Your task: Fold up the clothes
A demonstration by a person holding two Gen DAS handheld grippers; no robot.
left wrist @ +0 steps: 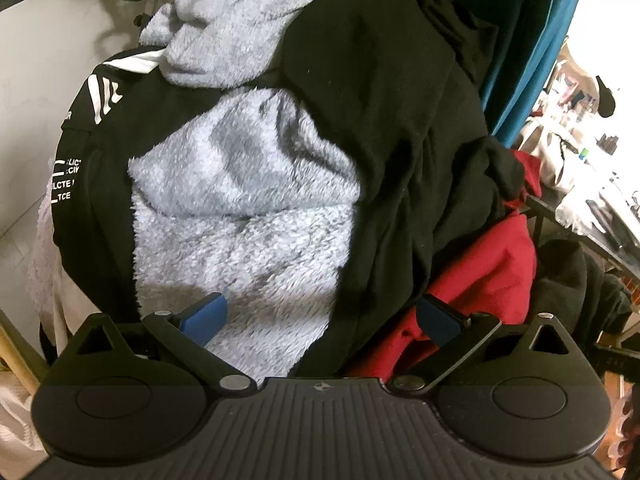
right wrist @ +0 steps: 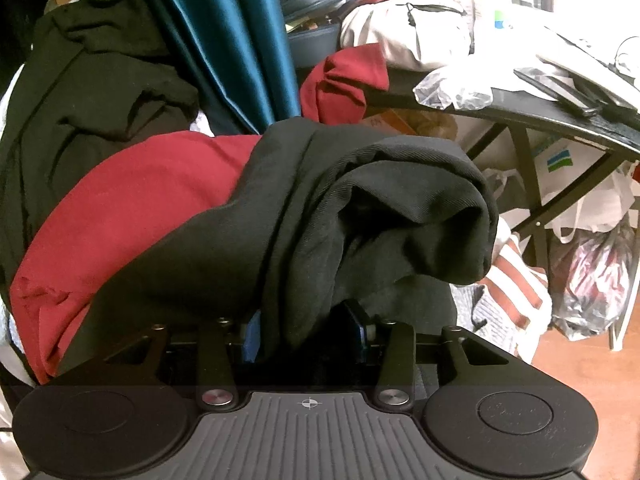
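Cluttered room, teal curtain behind; left gripper hangs wide open over grey fleece, right gripper pinches bunched black cloth.

The left gripper was black plastic. Its wide base had a grey part with straight ridges and a small cross mark in the middle. On each side of the cross mark sat a big round black disc. Near the cross mark, two shiny silver screws held thin black bars. Each bar led to blue fingers. Black triangle shapes stood above the discs.

The right gripper looked the same: black body, ridged grey part, cross mark, two round discs, silver screws and blue fingers.
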